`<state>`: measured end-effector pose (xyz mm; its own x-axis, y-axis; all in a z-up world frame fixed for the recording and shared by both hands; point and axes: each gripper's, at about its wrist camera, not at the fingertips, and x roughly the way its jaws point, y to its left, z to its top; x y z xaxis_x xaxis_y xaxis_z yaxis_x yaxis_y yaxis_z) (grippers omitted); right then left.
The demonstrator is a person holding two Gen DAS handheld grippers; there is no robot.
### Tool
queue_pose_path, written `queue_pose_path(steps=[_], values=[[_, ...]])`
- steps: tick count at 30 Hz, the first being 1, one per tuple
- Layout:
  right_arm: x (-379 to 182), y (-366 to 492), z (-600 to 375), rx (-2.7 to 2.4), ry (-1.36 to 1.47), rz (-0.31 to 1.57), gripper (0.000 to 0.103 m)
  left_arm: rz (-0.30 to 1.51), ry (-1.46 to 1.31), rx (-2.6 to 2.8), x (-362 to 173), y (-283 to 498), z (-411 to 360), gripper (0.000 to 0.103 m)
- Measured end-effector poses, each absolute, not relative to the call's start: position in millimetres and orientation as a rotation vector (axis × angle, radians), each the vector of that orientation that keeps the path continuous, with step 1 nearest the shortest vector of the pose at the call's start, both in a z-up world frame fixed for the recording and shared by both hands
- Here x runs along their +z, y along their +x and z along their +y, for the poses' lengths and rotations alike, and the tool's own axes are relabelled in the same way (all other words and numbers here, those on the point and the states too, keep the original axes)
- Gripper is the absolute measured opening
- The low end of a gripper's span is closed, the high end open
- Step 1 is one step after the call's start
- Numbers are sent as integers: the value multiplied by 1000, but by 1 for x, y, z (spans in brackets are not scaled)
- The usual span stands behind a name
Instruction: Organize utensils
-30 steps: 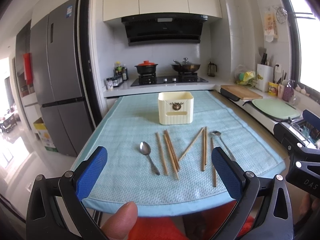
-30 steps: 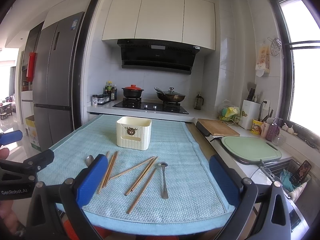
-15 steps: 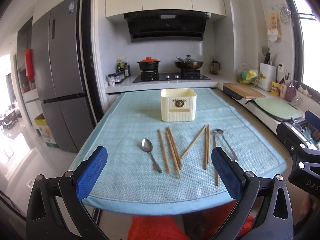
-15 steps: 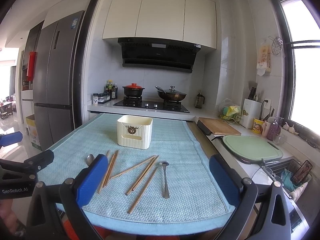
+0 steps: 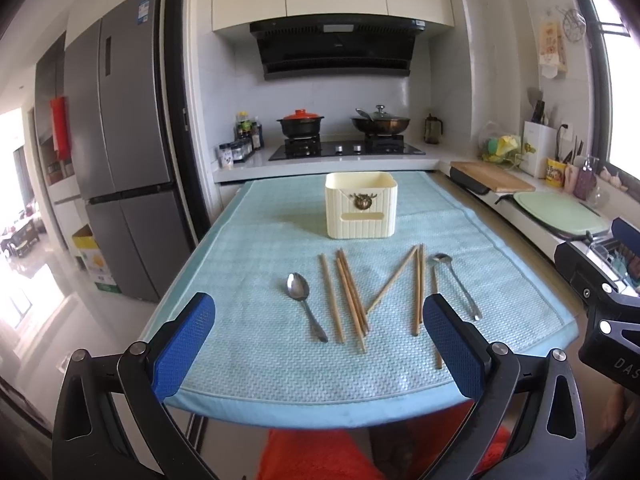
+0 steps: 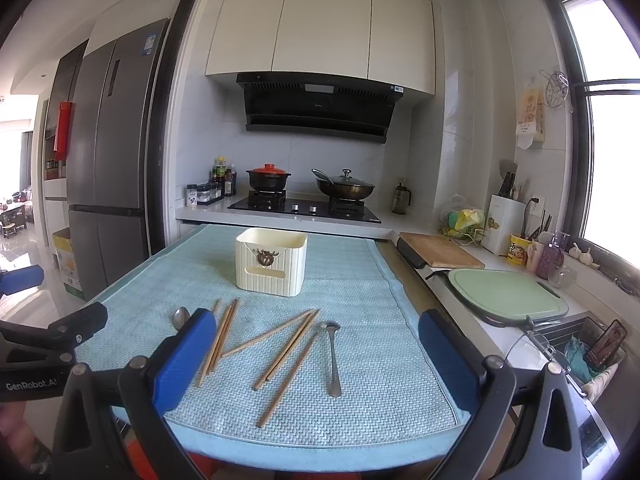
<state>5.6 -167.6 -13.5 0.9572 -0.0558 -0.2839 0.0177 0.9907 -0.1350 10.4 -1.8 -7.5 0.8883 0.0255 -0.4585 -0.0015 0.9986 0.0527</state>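
A cream utensil holder (image 5: 361, 210) stands upright at the middle of a light blue cloth (image 5: 248, 368); it also shows in the right wrist view (image 6: 271, 266). In front of it lie several wooden chopsticks (image 5: 352, 296) (image 6: 288, 350) and two metal spoons: one on the left (image 5: 302, 300) (image 6: 181, 317), one on the right (image 5: 456, 284) (image 6: 333, 356). My left gripper (image 5: 318, 348) is open and empty, above the cloth's near edge. My right gripper (image 6: 316, 364) is open and empty, to the right of the left one.
A stove with a red-lidded pot (image 5: 301, 123) and a wok (image 5: 380, 122) is behind the table. A counter on the right holds a wooden board (image 6: 440, 250) and a green board (image 6: 506, 294). A grey fridge (image 5: 120, 140) stands left.
Both grippers have moved a little nearer the table, so the holder and utensils look slightly larger. A thumb seen at the bottom of the left view is gone. Nothing on the cloth has moved.
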Motion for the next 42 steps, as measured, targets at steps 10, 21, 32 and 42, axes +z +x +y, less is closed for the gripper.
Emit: queue_pose_path(steps=[10, 21, 32, 42], values=[[-15, 9, -166, -23, -130, 305, 103, 480, 53, 14, -8, 11, 0, 103], [-16, 12, -166, -17, -125, 312, 103, 484, 56, 7, -9, 12, 0, 103], [-18, 18, -166, 13, -116, 334, 103, 486, 56, -7, -9, 13, 3, 103], [-21, 25, -172, 3, -87, 355, 103, 537, 37, 2, -19, 27, 11, 103]])
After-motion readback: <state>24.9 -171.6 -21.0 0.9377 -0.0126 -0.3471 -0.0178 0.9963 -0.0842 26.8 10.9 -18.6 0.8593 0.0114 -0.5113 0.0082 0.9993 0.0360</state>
